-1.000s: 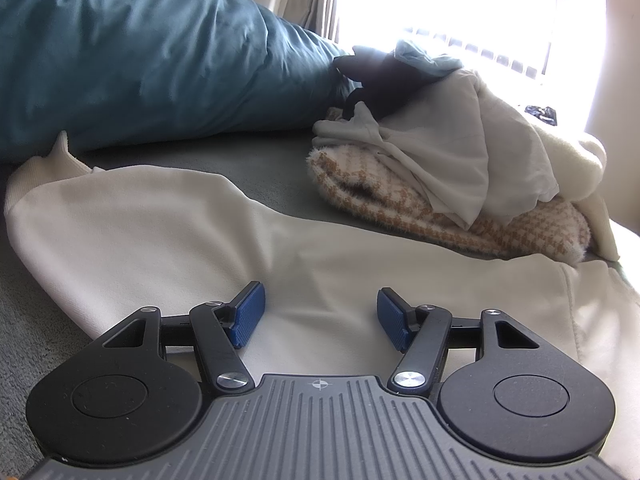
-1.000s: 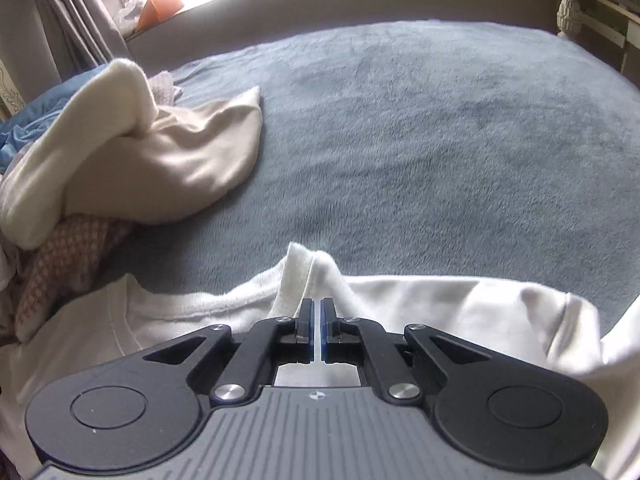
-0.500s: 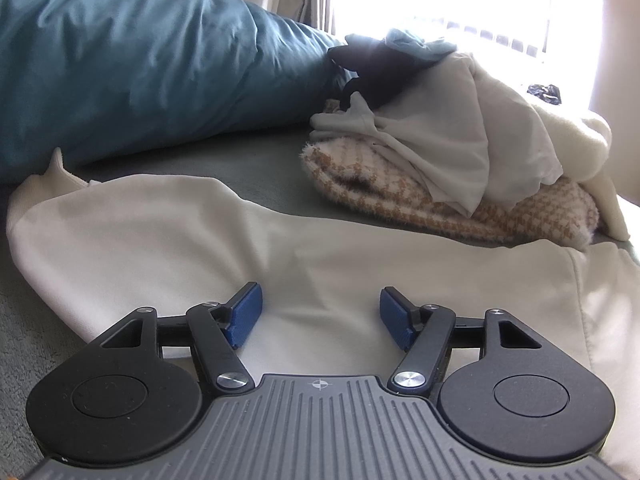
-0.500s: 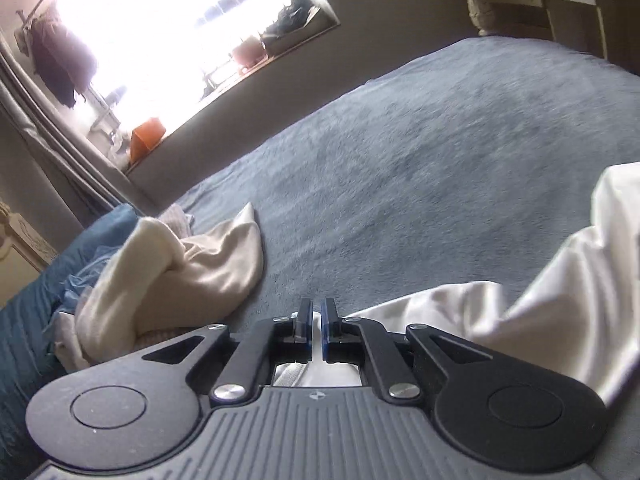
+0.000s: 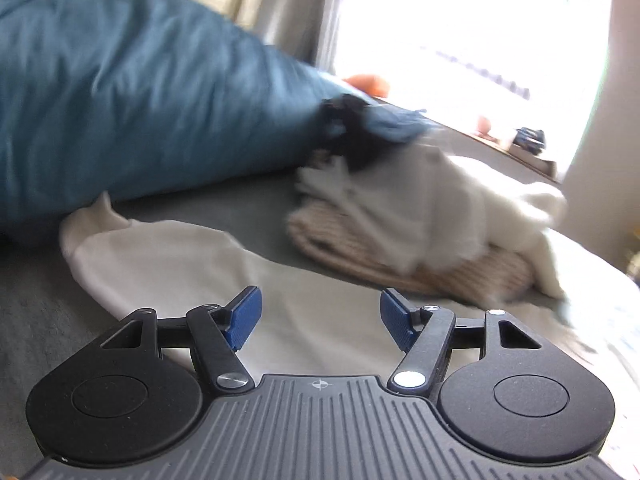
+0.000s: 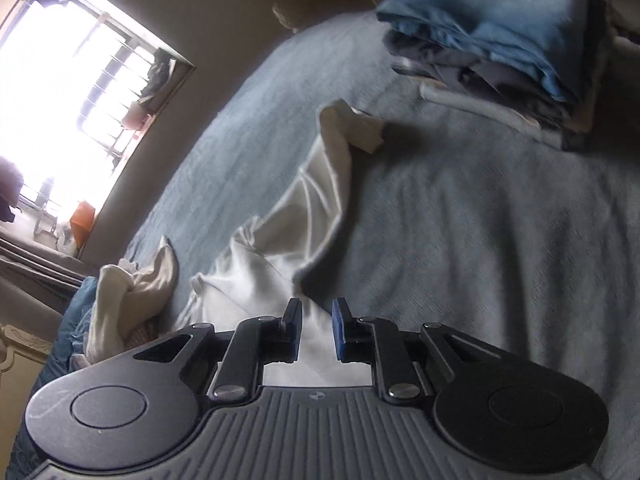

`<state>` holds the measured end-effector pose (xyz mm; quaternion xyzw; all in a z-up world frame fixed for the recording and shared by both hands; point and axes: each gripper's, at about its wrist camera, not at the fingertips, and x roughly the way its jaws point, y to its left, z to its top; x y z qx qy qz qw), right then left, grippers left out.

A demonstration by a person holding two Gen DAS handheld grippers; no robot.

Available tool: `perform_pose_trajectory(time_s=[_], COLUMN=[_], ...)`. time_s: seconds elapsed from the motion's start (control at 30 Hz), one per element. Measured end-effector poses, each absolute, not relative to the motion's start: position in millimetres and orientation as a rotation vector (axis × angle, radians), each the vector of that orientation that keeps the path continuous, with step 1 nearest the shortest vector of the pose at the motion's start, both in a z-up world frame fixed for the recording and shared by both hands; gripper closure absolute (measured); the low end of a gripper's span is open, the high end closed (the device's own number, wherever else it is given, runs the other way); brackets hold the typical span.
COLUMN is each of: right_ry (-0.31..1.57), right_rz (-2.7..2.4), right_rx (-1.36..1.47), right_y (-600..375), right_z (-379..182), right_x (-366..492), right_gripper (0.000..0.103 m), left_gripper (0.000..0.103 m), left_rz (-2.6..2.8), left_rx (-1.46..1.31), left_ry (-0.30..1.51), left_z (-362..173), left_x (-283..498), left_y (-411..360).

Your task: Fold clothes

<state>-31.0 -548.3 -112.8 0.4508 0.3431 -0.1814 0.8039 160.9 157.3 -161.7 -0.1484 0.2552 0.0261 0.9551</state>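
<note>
Cream garment lay spread flat on the grey bed cover in the left wrist view, its cuffed sleeve end at the left of the frame and its body running rightward under and past the left gripper. Left gripper's jaws stood wide, blue pads well apart, nothing between them; the cream cloth sat below and ahead of the pads, and contact could not be told. Behind the sleeve, upper left, a big teal duvet. Right of centre, a blurred heap of unfolded clothes: a tan knit piece at the bottom, pale grey and white pieces over it, something dark on top. Bright window at upper right.

Right wrist view was tilted. Window at the far left, the same clothes heap at lower left. Same cream garment ran as a rumpled, twisted band from the bottom centre up toward the frame's middle, ending in a folded-over cuff. Right gripper sat at bottom centre with its jaws opening, gap narrow; cream cloth showed in that gap, pads standing clear of it on both sides. Grey bed cover filled the right half. Stack of folded clothes, blue piece on top, lay at upper right, well apart from the garment.
</note>
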Motion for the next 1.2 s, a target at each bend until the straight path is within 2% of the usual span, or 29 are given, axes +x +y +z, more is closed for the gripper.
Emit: perform_pose_trajectory(time_s=[0.23,0.43,0.57,0.73,0.83,0.9,0.93,0.97,1.1,1.2], right_ry=[0.838,0.769,0.716,0.648,0.637,0.639,0.642,0.624,0.533,0.609], right_rz=[-0.349,-0.316,-0.338,-0.347,-0.32,-0.316,-0.32,-0.323,-0.375,-0.437], right_rx=[1.04,1.116,1.172,1.268,1.219,1.127,1.055,0.983,0.742,0.726], right_y=[-541.6,-550.8,-567.0,-591.3,-594.0,-590.8,-587.1,-583.9,-581.1,-598.7], right_z=[-184.3,-222.4,-245.6,-272.6,-275.6,-270.1,-263.3,-253.0,-216.0,-229.4], right_x=[-16.3,42.8,80.1,115.5,137.3,150.7,156.0,157.8,156.5,162.9], right_gripper=[0.085,0.069,0.062,0.061,0.061,0.072,0.092,0.097,0.098,0.098], left_gripper=[0.037,0.037,0.037,0.037,0.036,0.036,0.036,0.036,0.035,0.035], left_rz=[-0.312,-0.519,-0.545,-0.555,-0.537,-0.522,-0.514,-0.506,-0.487,-0.487], left_rx=[-0.2,-0.107,-0.011,0.042,0.013,0.001,0.0,0.001,-0.002,0.01], left_ry=[0.679,0.745,0.786,0.754,0.746,0.741,0.738,0.734,0.733,0.73], left_z=[-164.5,-203.4,-228.8,-236.1,-236.6,-237.0,-237.5,-237.9,-238.6,-239.5], left_x=[97.8,65.0,59.6,48.7,48.1,48.4,48.9,49.6,51.4,53.4], left_y=[67.0,-1.4,-21.1,-22.8,-21.3,-22.9,-24.6,-26.5,-28.7,-29.4])
